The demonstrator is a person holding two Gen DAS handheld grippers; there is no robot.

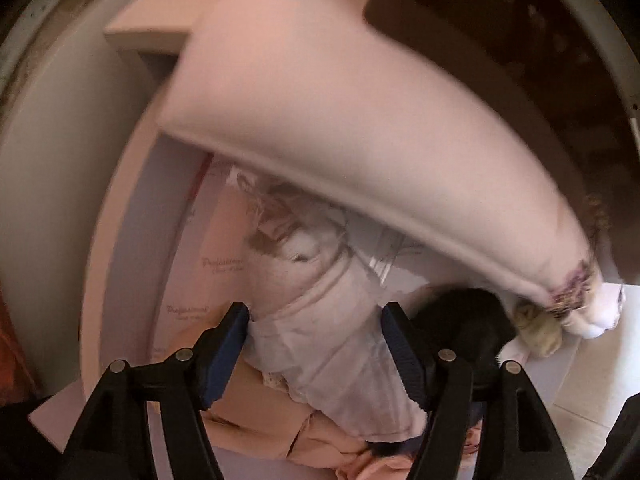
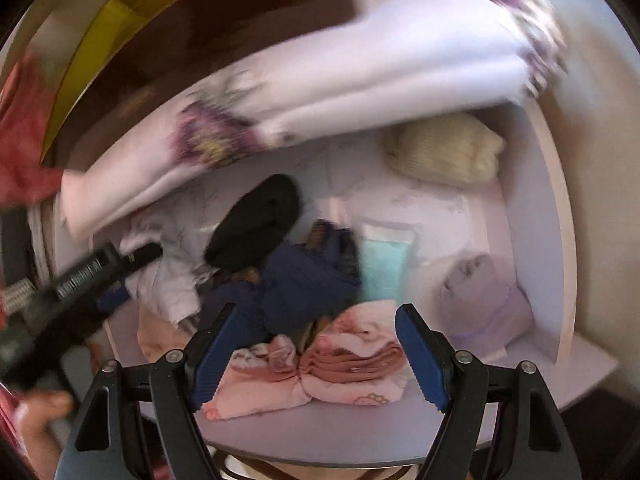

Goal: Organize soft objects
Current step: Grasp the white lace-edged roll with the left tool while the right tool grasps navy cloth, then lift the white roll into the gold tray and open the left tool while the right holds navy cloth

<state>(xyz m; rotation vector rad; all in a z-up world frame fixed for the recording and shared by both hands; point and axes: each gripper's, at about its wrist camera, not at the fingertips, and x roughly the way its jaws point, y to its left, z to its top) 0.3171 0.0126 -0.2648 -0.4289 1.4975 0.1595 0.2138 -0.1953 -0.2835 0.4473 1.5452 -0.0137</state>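
An open white drawer (image 2: 556, 248) holds soft clothes. In the right wrist view I see a black bundle (image 2: 256, 220), navy cloth (image 2: 304, 284), a teal piece (image 2: 382, 272), a cream knit (image 2: 444, 152), a lilac pouch (image 2: 484, 300) and a pink printed roll (image 2: 348, 364). My right gripper (image 2: 312, 352) is open above the pink roll. My left gripper (image 1: 316, 352) is open, its fingers either side of a crumpled white garment (image 1: 340, 344); it also shows in the right wrist view (image 2: 120, 276). A white floral-edged cloth (image 2: 360, 80) hangs blurred over the drawer's back, seen too in the left wrist view (image 1: 340, 120).
A peach garment (image 1: 260, 412) lies under the white one. A red cloth (image 2: 24, 140) is at the left outside the drawer. Dark brown furniture (image 2: 240, 40) and a yellow strip (image 2: 116, 24) lie behind. A hand (image 2: 40, 420) holds the left gripper.
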